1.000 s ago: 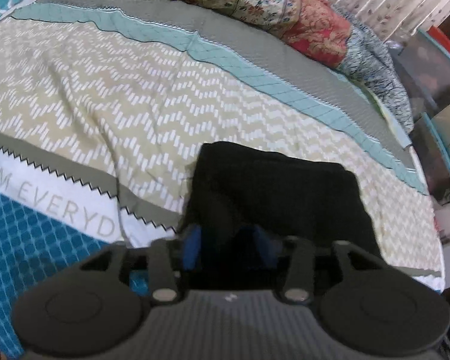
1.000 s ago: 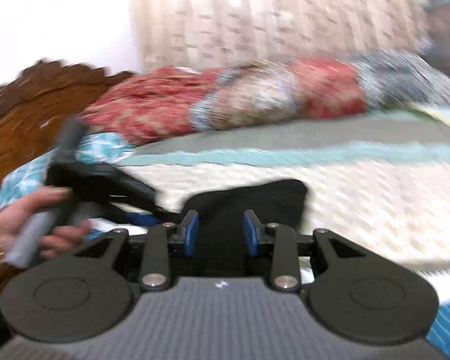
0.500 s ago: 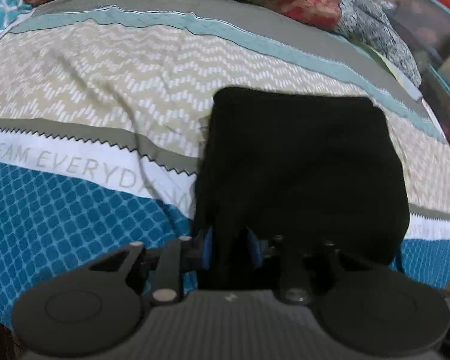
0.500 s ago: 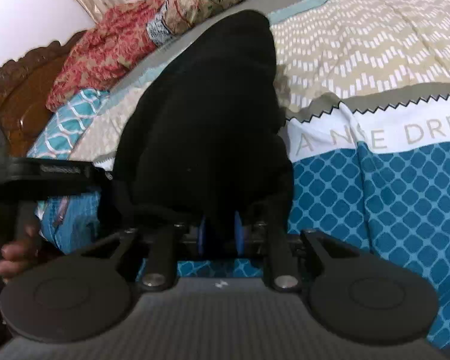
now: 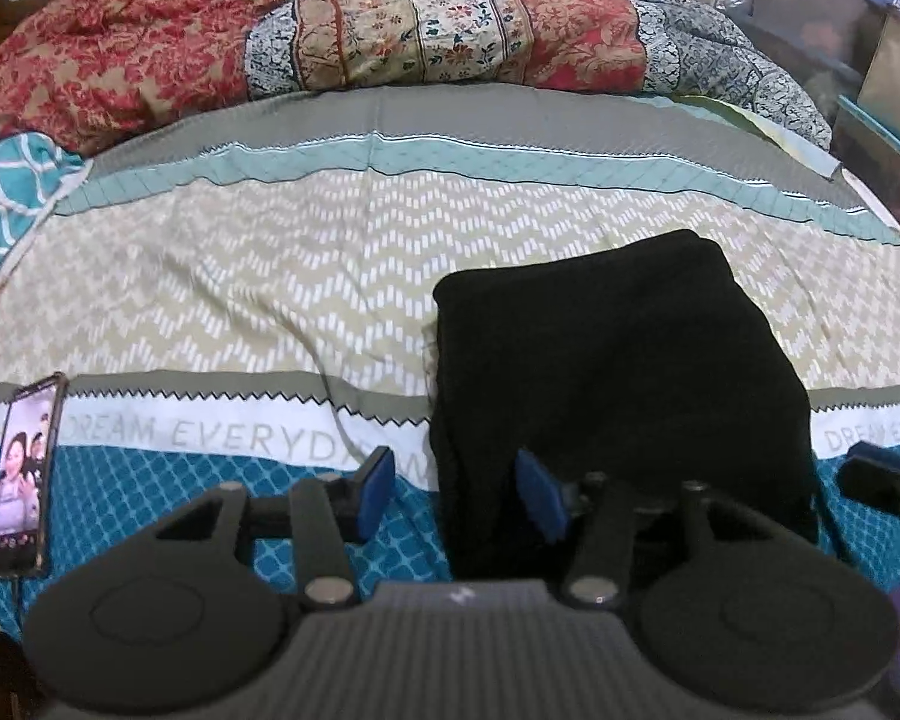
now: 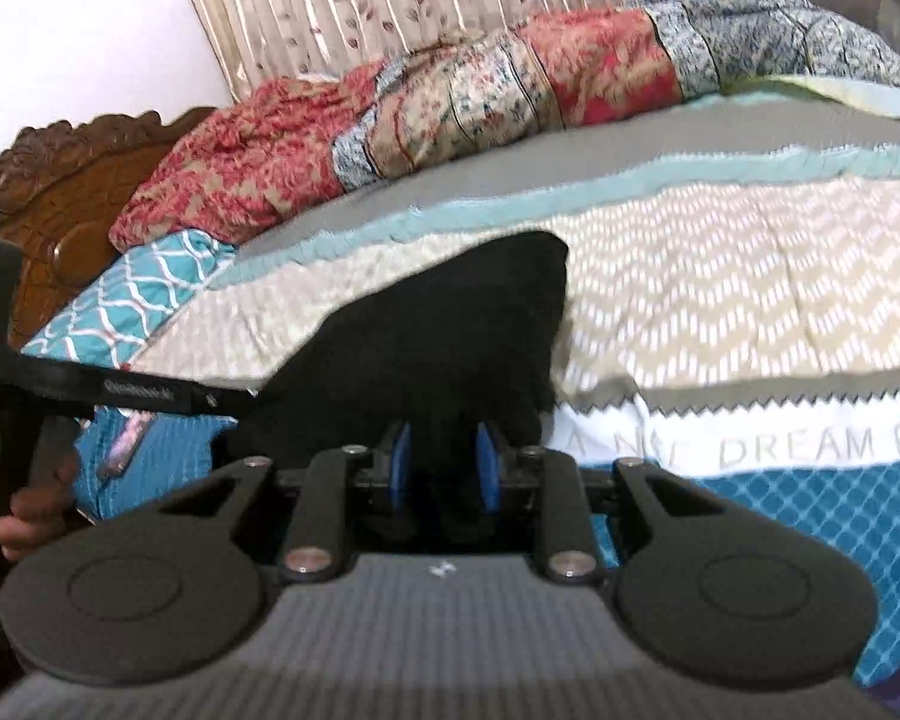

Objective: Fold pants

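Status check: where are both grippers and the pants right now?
Left gripper open, straddling the near left edge of the pants. Right gripper partly closed, pants between its pads, grip unclear. Pants folded, flat on bedsheet. Phone lies well left.

pants [image 5: 618, 372]: black, folded into a compact, roughly rectangular bundle | pose: you have them lying flat on the bed | position: they span the beige zigzag band, the white lettered strip and the blue diamond band | edges: near edge reaches your side

Matt black cloth pants [image 5: 618, 372] on printed cotton-like bedsheet [image 5: 306, 276].
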A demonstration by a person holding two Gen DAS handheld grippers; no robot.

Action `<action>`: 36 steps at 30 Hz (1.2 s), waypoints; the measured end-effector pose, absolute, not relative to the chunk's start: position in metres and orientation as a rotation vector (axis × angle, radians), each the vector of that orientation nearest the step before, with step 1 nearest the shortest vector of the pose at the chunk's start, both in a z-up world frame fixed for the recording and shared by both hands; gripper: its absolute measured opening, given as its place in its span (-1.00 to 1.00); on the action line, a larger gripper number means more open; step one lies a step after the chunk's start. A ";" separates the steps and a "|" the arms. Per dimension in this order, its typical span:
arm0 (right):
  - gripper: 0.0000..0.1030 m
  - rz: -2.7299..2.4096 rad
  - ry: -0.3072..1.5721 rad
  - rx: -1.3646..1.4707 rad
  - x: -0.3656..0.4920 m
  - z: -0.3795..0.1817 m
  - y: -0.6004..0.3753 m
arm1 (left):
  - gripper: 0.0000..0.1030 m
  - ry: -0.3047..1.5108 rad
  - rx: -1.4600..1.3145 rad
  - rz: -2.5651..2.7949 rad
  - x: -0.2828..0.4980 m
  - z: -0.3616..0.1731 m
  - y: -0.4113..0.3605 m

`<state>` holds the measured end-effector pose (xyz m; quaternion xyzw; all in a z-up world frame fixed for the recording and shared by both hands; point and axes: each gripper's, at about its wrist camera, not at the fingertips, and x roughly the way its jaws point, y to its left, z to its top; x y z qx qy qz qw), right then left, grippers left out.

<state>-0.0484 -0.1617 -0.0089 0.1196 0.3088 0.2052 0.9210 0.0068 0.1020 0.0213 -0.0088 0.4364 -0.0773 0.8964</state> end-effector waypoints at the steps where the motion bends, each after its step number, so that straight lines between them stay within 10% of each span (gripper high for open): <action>1: -0.45 0.441 0.634 0.250 -0.046 -0.008 -0.160 | -0.10 0.905 -0.018 -0.158 0.007 0.022 0.102; 18: -0.39 0.737 0.938 0.111 -0.016 -0.053 -0.062 | -0.05 0.918 -0.025 -0.089 0.033 0.017 0.115; 28: -0.31 0.770 0.739 0.126 -0.032 -0.008 -0.107 | 0.13 0.934 0.002 -0.082 0.050 0.007 0.107; 36: 0.59 0.488 0.679 0.422 -0.015 -0.015 -0.188 | 0.20 0.959 0.012 -0.061 0.057 -0.002 0.112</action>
